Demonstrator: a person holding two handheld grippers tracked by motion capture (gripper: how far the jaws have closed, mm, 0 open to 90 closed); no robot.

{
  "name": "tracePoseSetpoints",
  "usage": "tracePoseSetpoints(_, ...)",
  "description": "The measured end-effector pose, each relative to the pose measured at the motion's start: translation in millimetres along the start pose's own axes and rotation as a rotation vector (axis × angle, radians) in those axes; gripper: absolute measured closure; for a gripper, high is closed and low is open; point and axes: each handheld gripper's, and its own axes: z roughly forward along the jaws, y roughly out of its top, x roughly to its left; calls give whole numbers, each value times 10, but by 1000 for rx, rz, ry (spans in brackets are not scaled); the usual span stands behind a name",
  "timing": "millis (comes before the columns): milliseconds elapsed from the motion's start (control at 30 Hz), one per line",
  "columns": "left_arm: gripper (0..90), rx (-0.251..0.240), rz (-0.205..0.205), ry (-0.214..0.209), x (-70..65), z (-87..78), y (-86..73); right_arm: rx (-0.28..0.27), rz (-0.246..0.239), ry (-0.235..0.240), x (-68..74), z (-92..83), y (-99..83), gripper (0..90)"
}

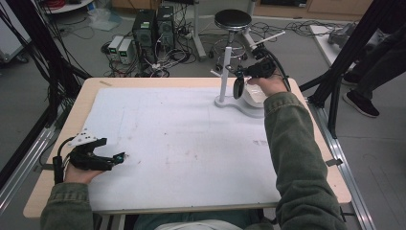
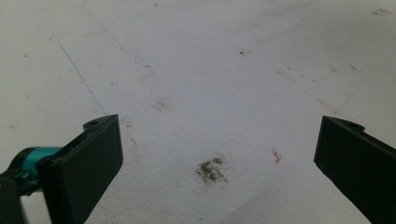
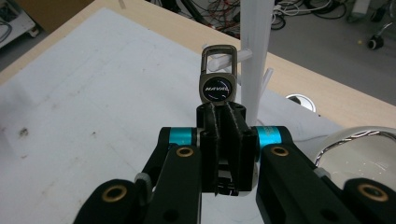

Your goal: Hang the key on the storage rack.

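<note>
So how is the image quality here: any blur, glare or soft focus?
High view: even light, slightly soft. Left gripper view: sharp on the stained sheet, no glare. Right gripper view: keyring crisp, its hand-held gripper slightly soft up close, floor cables behind blurred.

Floor: grey, strewn with cables | tabletop: light wood, white sheet over it, faintly stained | stool: round black seat, behind tabletop | computer towers: two, dark, on floor | frame posts: black, right side
</note>
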Motion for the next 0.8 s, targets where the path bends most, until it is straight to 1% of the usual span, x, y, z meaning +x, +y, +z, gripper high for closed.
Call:
tracePoseSetpoints(67, 17, 1, 4, -2, -1, -4, 0, 6, -22, 6, 15, 31, -19, 835)
tracePoseSetpoints(100, 17, 1, 5, -4, -1, -7, 1, 11, -23, 0, 18, 40, -25, 832)
tracePoseSetpoints(167, 17, -2, 2, -4, -1, -8, 1, 8, -13, 5, 8, 48, -35, 821)
tracePoseSetpoints(233, 17, -1, 3, -5, 0, -7, 0, 7, -5, 12, 1, 50, -44, 791)
tracePoseSetpoints(333, 17, 0, -2, -6, -1, 0, -1, -12, -4, 32, -1, 25, -64, 775)
tracePoseSetpoints(400, 17, 1, 0, -9, -3, 0, -1, -10, 2, 33, -1, 13, -71, 751)
tracePoseSetpoints(467, 17, 1, 2, -9, -6, -5, 0, -23, 10, 44, 3, -4, -82, 717)
tracePoseSetpoints(500, 17, 2, 2, -9, -7, -7, 1, -27, 11, 44, 7, -11, -86, 684)
tracePoseSetpoints(567, 17, 2, 1, -7, -10, -10, 0, -49, 28, 52, 17, -25, -117, 605)
tracePoseSetpoints(633, 17, 1, -1, -7, -14, -9, -1, -58, 42, 44, 22, -21, -154, 470)
tracePoseSetpoints(667, 17, 1, 0, -7, -15, -8, -1, -55, 53, 36, 19, -12, -186, 412)
tracePoseSetpoints(700, 17, 2, -2, -7, -16, -8, -1, -46, 58, 33, 16, -4, -201, 374)
tracePoseSetpoints(767, 17, 4, -1, -6, -16, -6, -1, -24, 53, 8, 26, 13, -235, 254)
tracePoseSetpoints(800, 17, 3, -1, -6, -15, -6, -1, -18, 50, -1, 38, 15, -242, 208)
